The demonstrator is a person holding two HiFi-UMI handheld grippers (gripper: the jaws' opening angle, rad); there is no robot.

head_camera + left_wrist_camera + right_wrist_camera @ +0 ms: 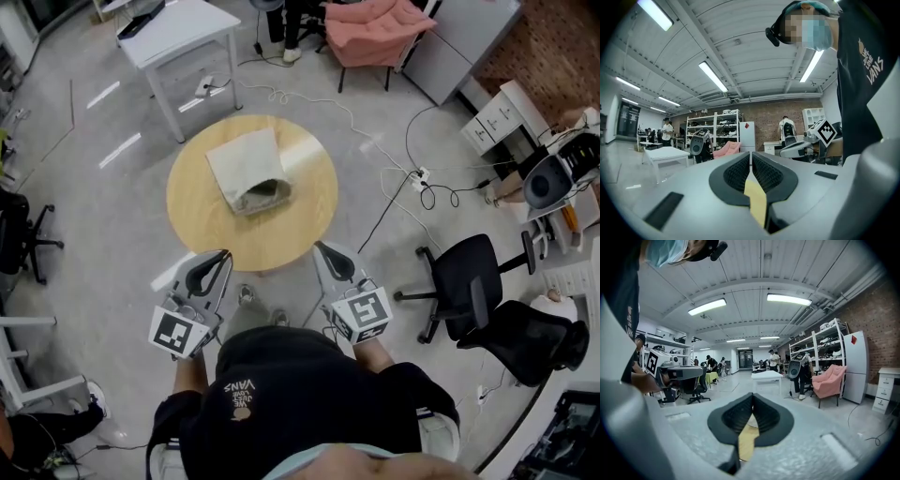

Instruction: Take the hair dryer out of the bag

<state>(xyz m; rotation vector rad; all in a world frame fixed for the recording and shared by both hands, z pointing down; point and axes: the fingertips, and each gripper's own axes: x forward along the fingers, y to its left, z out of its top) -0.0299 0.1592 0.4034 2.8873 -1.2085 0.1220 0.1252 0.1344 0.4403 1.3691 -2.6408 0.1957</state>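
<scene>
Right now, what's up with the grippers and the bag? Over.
Left gripper shut, empty. Right gripper shut, empty. Bag lying on round table, mouth toward us, untouched. Nothing in the way.

One camera on the person's head looks steeply down at the round wooden table (309,187). Cameras on the left gripper (225,253) and right gripper (319,246) sit close behind their jaws, facing roughly level; all three catch the pink armchair (375,33).
</scene>
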